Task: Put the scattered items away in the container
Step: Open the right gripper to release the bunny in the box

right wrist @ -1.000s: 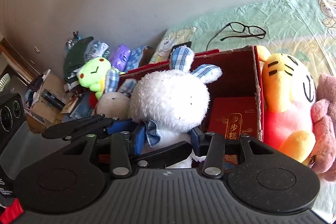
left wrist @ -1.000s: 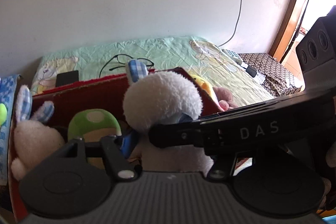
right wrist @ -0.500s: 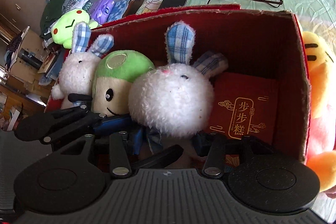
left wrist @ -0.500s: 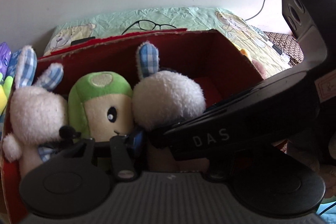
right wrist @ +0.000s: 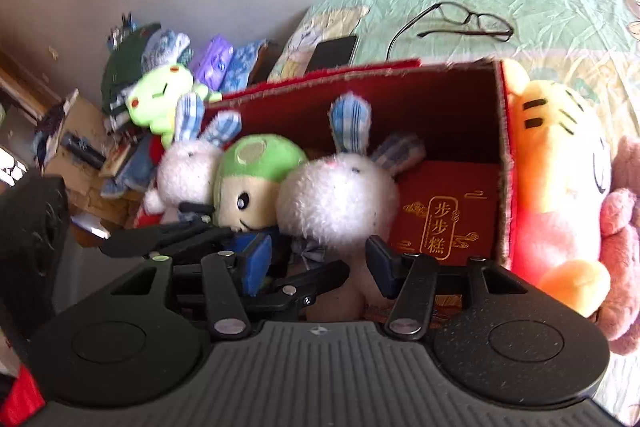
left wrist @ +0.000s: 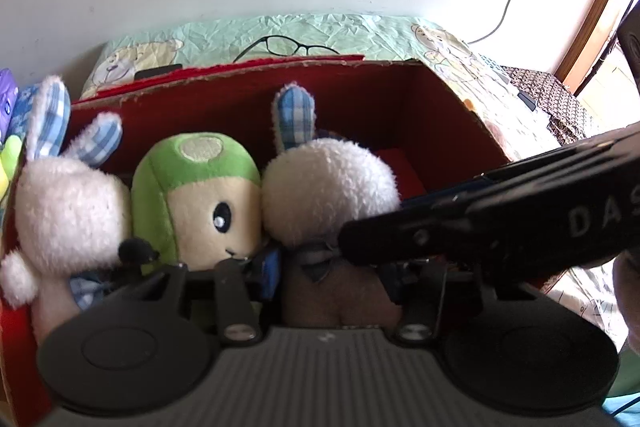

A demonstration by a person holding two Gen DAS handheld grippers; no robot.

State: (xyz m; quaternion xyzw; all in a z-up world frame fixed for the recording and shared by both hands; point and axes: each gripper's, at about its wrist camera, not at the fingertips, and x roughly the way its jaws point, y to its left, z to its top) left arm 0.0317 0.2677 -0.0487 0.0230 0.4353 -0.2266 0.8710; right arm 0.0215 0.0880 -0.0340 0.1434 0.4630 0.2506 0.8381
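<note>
Left wrist view: the left gripper (left wrist: 332, 275) has just been closing, and its blue pads now sit against both sides of the white rabbit plush (left wrist: 328, 187), squeezing the soft body below the head. The rabbit is already down inside the red cardboard box (left wrist: 360, 95), upright, head touching the green mushroom plush (left wrist: 196, 187) – and a second white rabbit (left wrist: 68, 211) is on the far side of that one, all three in a row.

Over on the right wrist camera, the right gripper (right wrist: 318, 263) has just been opening. The same rabbit's body is between its pads, but there's a clear gap at the left pad, so no real hold there. A red packet with gold characters (right wrist: 444, 211) lies in the box just beside the rabbit. Outside the box wall, a yellow tiger plush (right wrist: 560, 167) and a pink plush (right wrist: 624, 211) – both on the green bedsheet (right wrist: 560, 7), glasses (right wrist: 468, 21) lying further back.
</note>
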